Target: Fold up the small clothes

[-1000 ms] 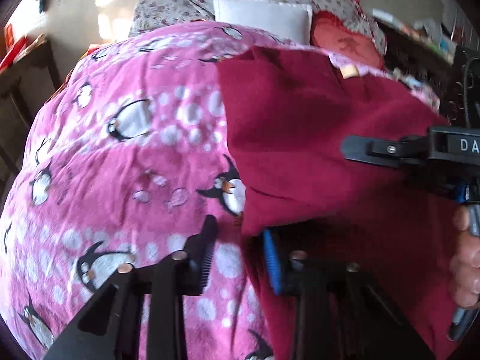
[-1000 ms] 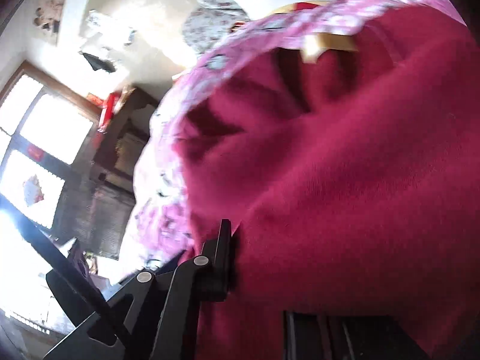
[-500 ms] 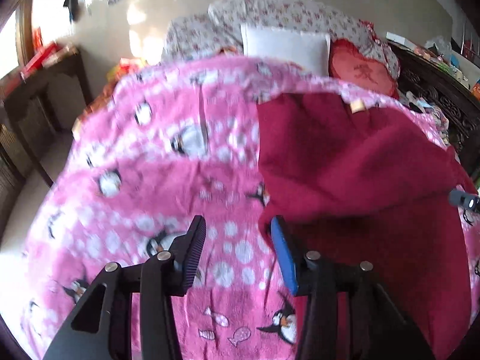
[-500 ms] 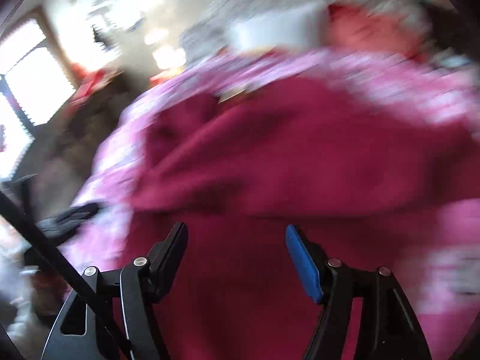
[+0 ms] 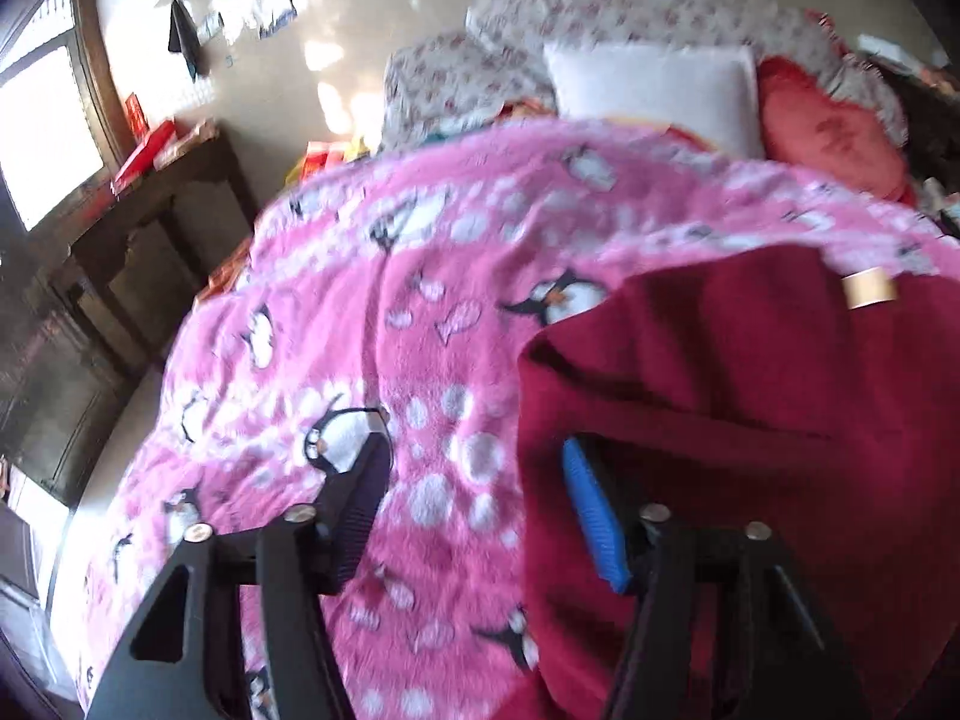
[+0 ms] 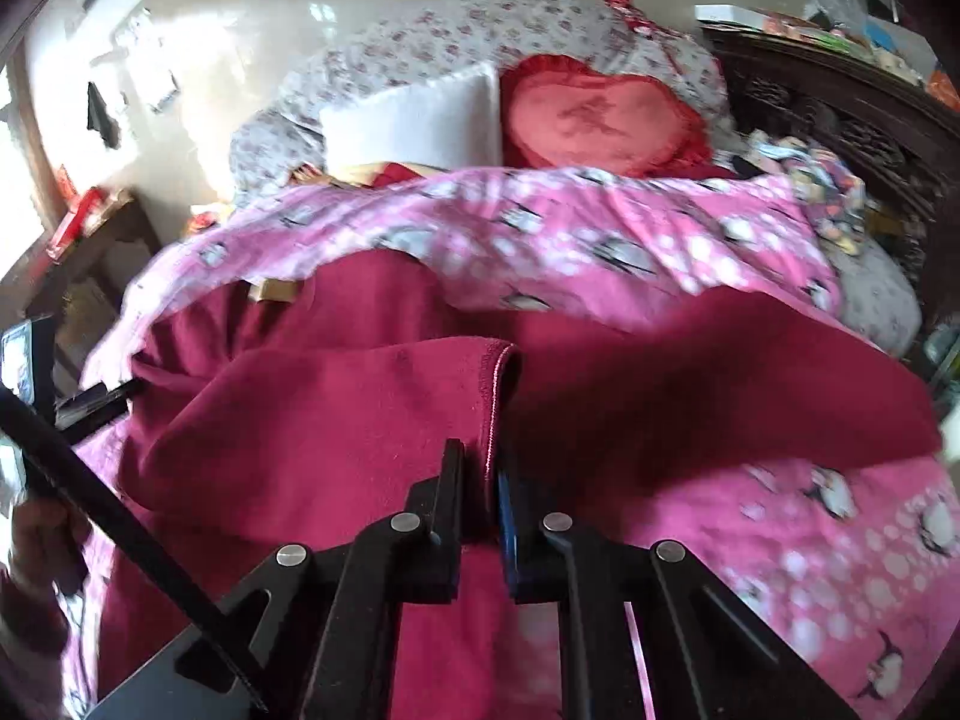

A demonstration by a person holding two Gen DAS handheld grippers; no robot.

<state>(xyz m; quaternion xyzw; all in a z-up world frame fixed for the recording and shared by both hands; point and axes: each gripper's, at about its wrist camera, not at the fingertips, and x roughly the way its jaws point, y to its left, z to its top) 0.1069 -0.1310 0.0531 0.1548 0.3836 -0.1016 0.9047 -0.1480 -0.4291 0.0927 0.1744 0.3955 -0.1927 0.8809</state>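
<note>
- Maroon cloth (image 6: pixel 336 420) now sits pinched in your right tongs (image 6: pixel 480 480): half a second back they stood wide apart above it; now the jaws are closing on a stitched edge that rises as a fold just ahead of the tips.
- Your left tongs (image 5: pixel 474 480) have let go: a second ago they were nearly together at the cloth's edge; now the jaws are opening, with only the pink blanket (image 5: pixel 336 324) between them.
- From the left tongs, the cloth (image 5: pixel 750 396) lies to the right, its edge passing just left of the blue pad.
- A tan label (image 5: pixel 869 289) sits at its far edge.
</note>
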